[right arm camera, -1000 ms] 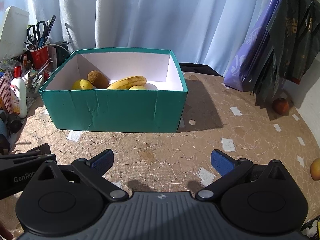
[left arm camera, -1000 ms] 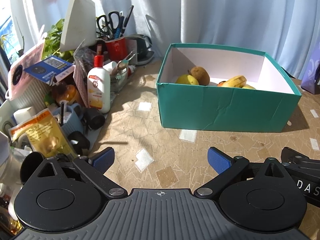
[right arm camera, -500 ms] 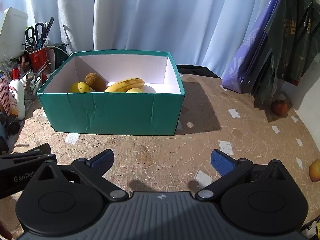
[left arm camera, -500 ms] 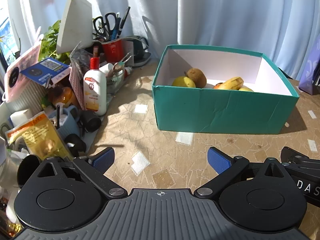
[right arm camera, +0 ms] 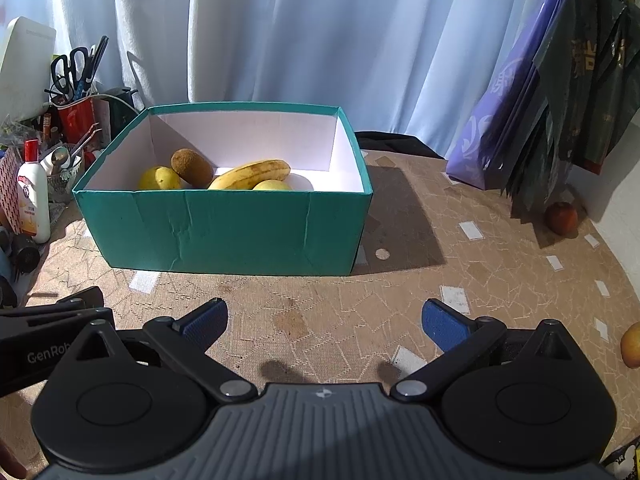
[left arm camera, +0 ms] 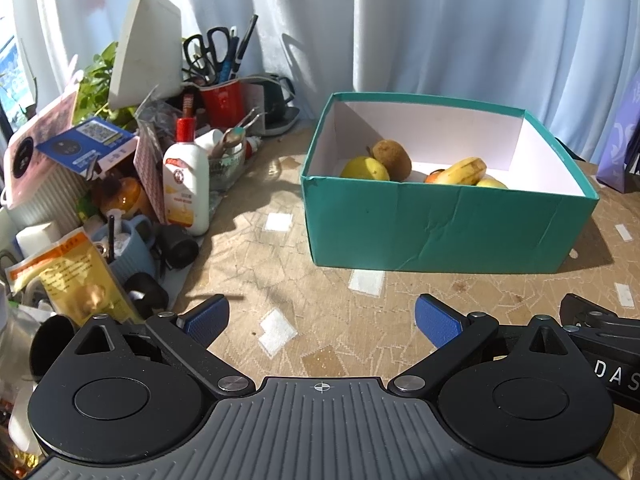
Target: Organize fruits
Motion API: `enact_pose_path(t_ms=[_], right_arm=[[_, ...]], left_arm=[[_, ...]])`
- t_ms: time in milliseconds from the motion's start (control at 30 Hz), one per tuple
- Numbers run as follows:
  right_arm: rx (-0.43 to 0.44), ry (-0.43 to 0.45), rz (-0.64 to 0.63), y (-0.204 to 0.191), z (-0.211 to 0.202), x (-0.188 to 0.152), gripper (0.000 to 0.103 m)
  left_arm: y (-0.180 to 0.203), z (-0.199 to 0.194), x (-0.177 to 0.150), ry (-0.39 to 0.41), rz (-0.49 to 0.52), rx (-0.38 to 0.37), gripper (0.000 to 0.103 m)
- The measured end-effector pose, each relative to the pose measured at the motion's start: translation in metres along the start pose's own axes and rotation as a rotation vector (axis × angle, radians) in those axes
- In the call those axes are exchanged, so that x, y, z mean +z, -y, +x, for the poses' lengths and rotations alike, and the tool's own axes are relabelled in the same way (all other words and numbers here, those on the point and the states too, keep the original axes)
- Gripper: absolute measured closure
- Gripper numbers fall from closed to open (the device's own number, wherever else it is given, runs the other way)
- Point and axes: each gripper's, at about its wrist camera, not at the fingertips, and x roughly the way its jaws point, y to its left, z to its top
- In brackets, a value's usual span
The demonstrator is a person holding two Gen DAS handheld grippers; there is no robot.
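Home room, curtained window (right arm camera: pixel 280 40), cluttered table (left arm camera: pixel 280 264), kettle (left arm camera: pixel 280 98), lotion bottle (left arm camera: pixel 186 184)

We look out from just behind each claw, low over the table (right arm camera: pixel 320 304), along the two blue-tipped fingers. Our left camera sits behind the left claw (left arm camera: pixel 320 318) and faces the curtain (left arm camera: pixel 400 28); the green box (left arm camera: pixel 440 224) lies ahead and slightly right of the claw, and a heap of desk clutter (left arm camera: pixel 120 180) fills the space to its left. Our right camera sits behind the right claw (right arm camera: pixel 324 320), facing the same curtain, with the box ahead and slightly left and hanging bags (right arm camera: pixel 560 92) to the right. Both views share the box, the fruit inside it, the curtain and the table before it. Each camera catches the other claw at its inner edge, close alongside.
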Motion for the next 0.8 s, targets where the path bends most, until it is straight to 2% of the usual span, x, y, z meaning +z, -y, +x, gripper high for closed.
enact_pose_path(t_ms=[800], right_arm=[[0.017,0.018,-0.008,-0.0009,0.0004,0.0018,0.000]], left_arm=[[0.0016,0.0042,0.0007,-0.005,0.009,0.011,0.001]])
